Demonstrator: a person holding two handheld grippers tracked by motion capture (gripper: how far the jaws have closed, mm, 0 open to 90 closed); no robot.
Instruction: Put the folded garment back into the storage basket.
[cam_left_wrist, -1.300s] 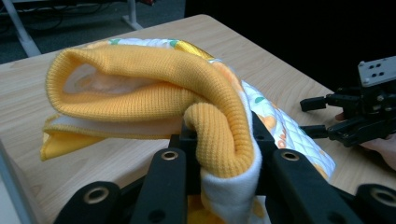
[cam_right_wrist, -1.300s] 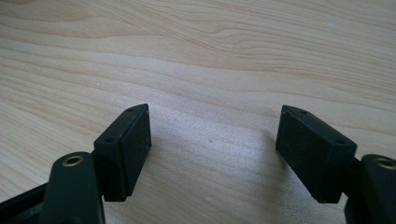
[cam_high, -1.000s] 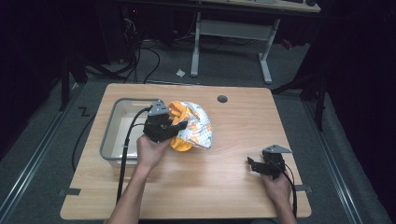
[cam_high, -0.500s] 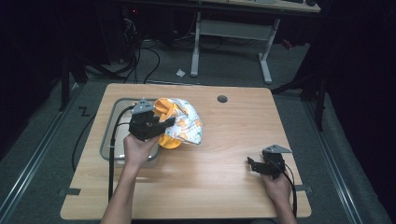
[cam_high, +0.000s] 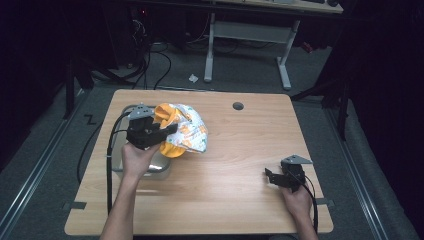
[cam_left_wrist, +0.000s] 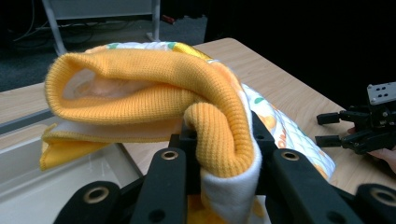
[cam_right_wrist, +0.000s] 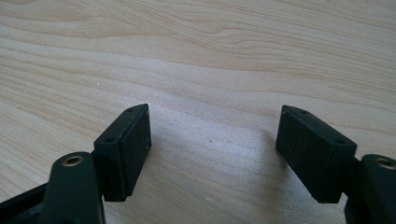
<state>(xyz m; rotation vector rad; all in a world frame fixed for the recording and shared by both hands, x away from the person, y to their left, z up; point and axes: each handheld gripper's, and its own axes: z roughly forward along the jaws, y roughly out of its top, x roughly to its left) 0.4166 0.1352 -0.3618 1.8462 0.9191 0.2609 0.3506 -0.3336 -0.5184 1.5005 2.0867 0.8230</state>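
High view. Wooden table (cam_high: 225, 200) seen from above w/ the person's forearms entering from the bottom edge. Left gripper (cam_high: 165, 131) sits over the table's left part, clamped on a bunched garment (cam_high: 187, 131): orange knit plus white fabric w/ an orange-and-green print. Garment is lifted at the clamped end; the rest spreads to the right of the gripper, near or on the tabletop; can't tell which. Directly below and left of that hand lies a metal tray (cam_high: 161, 167), shallow, grey, its near corner showing beside the wrist. A black cable runs from the gripper down along the forearm. Right gripper (cam_high: 269, 176) rests low at the table's right-front area, well apart from garment and tray, jaws pointing left.

Left gripper view. The two black jaws rise from the bottom and pinch a thick fold of the garment (cam_left_wrist: 219, 140) btwn them: orange ribbed cuff on the outside, white lining under it. A wider orange band loops up and left above the jaws; printed fabric trails off to the right onto the table. Tray (cam_left_wrist: 56, 182) wall shows pale at lower left, beneath the hanging cloth. Far right: the other hand's gripper, jaws parted.

Right gripper view. Right gripper (cam_right_wrist: 212, 135) jaws stand wide apart, pads facing each other, bare wood grain of the table (cam_right_wrist: 210, 56) btwn them; nothing gripped.
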